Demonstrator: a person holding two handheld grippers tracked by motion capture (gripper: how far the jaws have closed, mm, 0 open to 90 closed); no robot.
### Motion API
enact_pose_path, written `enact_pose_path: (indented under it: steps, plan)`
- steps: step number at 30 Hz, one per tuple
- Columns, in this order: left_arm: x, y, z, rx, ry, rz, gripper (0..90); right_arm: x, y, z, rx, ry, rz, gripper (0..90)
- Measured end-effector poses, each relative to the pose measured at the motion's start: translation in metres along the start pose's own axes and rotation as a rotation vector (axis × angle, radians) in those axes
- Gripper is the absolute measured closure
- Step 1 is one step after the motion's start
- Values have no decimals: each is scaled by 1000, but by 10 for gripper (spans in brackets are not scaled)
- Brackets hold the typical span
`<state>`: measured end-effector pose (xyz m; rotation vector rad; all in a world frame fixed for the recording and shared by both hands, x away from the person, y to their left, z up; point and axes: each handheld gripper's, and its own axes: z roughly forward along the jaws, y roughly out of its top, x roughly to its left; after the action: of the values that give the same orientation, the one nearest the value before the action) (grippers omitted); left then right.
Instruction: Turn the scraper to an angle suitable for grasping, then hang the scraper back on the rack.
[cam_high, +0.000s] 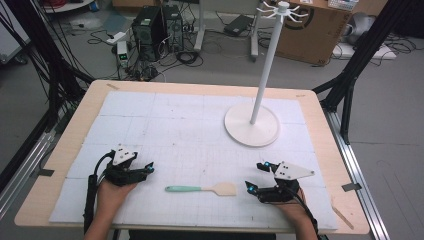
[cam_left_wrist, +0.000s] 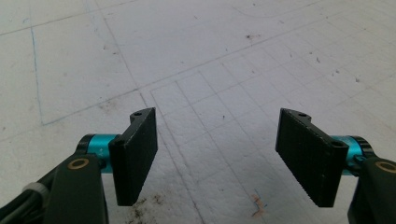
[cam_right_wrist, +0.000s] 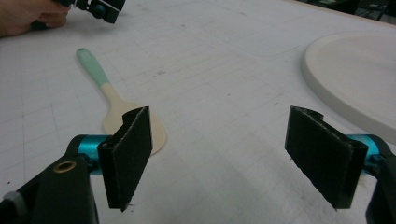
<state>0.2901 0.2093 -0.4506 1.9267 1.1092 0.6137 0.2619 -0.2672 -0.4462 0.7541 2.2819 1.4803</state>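
Note:
A wooden spatula (cam_high: 202, 189) with a mint-green handle lies flat on the white mat between my two hands, blade toward the right. In the right gripper view the spatula (cam_right_wrist: 116, 105) runs away to the upper left, its blade partly behind the left jaw. My right gripper (cam_high: 257, 177) rests just right of the blade, jaws wide apart with nothing between them (cam_right_wrist: 229, 161). My left gripper (cam_high: 149, 168) sits at the left of the mat, open, with bare mat between its jaws (cam_left_wrist: 217, 156). A white stand (cam_high: 251, 125) with a tall pole and hooks at the top stands at the back right.
The stand's round base (cam_right_wrist: 355, 79) lies close to the right of my right gripper. The mat (cam_high: 165, 125) covers most of the wooden table (cam_high: 75, 120). Beyond the far edge are cables, computer cases and a cardboard box on the floor.

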Motion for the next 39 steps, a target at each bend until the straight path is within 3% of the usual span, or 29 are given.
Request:
enact_pose_path:
  steps: [12, 13, 15, 19, 21, 27, 39]
  plan:
    - [-1, 0, 1, 9, 8, 4, 300, 4, 1, 2, 4, 20, -37, 228]
    - [0, 0, 1, 10, 9, 4, 301, 4, 1, 2, -2, 5, -38, 228]
    - [-1, 0, 1, 9, 7, 3, 300, 3, 1, 1, -15, -72, -29, 220]
    - [-1, 0, 1, 9, 4, 5, 299, -2, -1, -2, -53, -135, 20, 211]
    - [-1, 0, 1, 8, 4, 6, 298, -5, -1, -2, -47, -122, 43, 211]
    - [0, 0, 1, 9, -3, 3, 297, -5, -1, -2, -49, -117, 51, 209]
    - [-1, 0, 1, 7, 5, 11, 297, -4, -1, -2, -54, -120, 29, 206]
